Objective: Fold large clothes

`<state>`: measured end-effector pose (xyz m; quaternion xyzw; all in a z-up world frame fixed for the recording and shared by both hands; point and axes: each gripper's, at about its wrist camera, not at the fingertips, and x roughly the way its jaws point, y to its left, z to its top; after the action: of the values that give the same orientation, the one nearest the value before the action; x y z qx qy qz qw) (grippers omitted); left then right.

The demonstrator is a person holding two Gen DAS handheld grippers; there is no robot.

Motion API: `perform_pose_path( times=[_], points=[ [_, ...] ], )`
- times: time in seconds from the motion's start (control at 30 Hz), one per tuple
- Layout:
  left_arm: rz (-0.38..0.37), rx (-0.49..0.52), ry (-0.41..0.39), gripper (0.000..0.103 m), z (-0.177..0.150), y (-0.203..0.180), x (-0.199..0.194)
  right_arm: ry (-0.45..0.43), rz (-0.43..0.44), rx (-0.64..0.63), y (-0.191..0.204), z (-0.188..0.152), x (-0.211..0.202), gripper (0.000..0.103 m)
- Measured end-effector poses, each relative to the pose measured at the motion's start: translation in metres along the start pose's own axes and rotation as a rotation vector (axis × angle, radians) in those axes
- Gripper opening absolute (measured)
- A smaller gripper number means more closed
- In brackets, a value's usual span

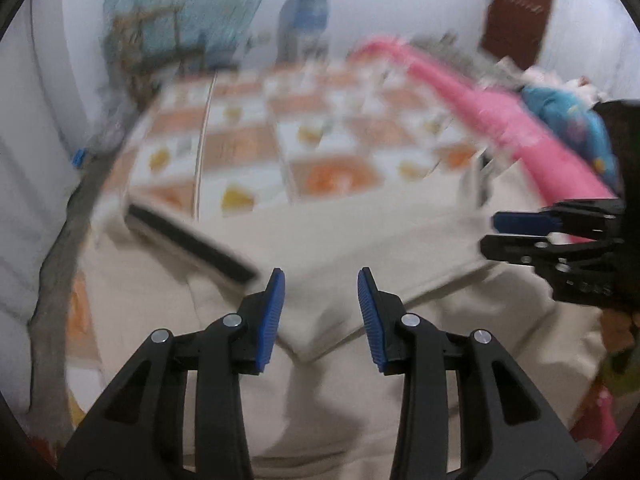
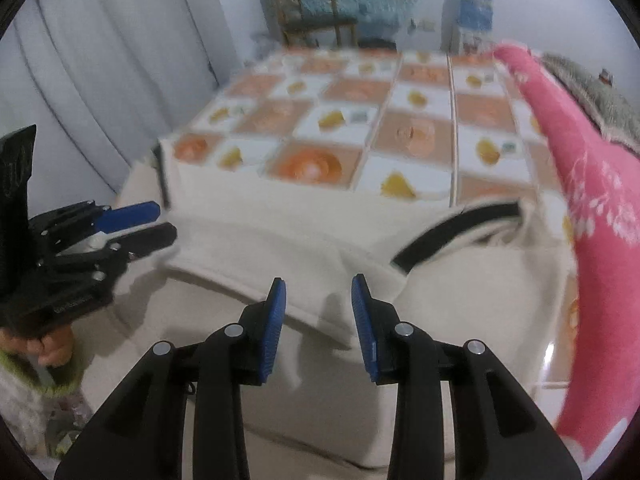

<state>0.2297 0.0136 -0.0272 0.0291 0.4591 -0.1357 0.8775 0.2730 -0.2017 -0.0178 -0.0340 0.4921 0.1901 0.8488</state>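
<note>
A large cream garment with a black band lies partly folded at the near end of the table; it also shows in the right wrist view, black band at its right. My left gripper is open and empty just above the folded edge. My right gripper is open and empty above the same edge. Each gripper shows in the other's view: the right one at the right, the left one at the left.
The table has an orange and white checked cloth. A pink towel hangs along the right side. A grey curtain is at the left. A chair and a blue box stand behind.
</note>
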Motion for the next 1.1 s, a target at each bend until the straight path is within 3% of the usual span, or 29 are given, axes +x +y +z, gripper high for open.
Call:
perform_pose_path(
  times=[0.03,0.07,0.2,0.23,0.47,0.67,0.77,0.8,0.83,0.93,1.1],
  points=[
    [0.007,-0.017,0.051,0.038,-0.003,0.002,0.012,0.046,-0.012,0.020,-0.002,-0.004,0.012,0.033],
    [0.010,-0.029,0.046,0.039,-0.007,0.003,0.016,0.064,-0.014,0.043,-0.004,-0.009,0.018,0.033],
    [0.011,-0.044,0.042,0.047,-0.014,0.004,-0.008,0.034,-0.006,0.081,-0.002,-0.020,-0.010,0.035],
    [0.006,-0.048,0.025,0.055,-0.018,0.005,-0.019,0.013,0.028,0.099,0.000,-0.026,-0.025,0.038],
    [-0.005,-0.053,-0.041,0.085,-0.058,-0.003,-0.078,-0.089,0.056,0.098,0.032,-0.079,-0.076,0.070],
    [0.059,-0.046,-0.048,0.090,-0.112,-0.020,-0.089,-0.090,-0.011,0.094,0.062,-0.127,-0.071,0.081],
    [0.114,-0.014,0.057,0.090,-0.134,-0.024,-0.059,-0.033,-0.044,0.143,0.061,-0.142,-0.049,0.084],
    [0.120,-0.013,0.047,0.094,-0.136,-0.024,-0.056,-0.001,-0.087,0.148,0.059,-0.144,-0.040,0.085],
    [0.132,-0.015,0.001,0.095,-0.140,-0.022,-0.059,-0.037,-0.121,0.117,0.064,-0.147,-0.040,0.089],
    [0.135,-0.025,-0.036,0.096,-0.145,-0.020,-0.060,-0.026,-0.166,0.104,0.070,-0.146,-0.036,0.095],
    [0.155,-0.053,-0.060,0.096,-0.150,-0.021,-0.063,-0.030,-0.185,0.146,0.070,-0.145,-0.034,0.096]
  ],
)
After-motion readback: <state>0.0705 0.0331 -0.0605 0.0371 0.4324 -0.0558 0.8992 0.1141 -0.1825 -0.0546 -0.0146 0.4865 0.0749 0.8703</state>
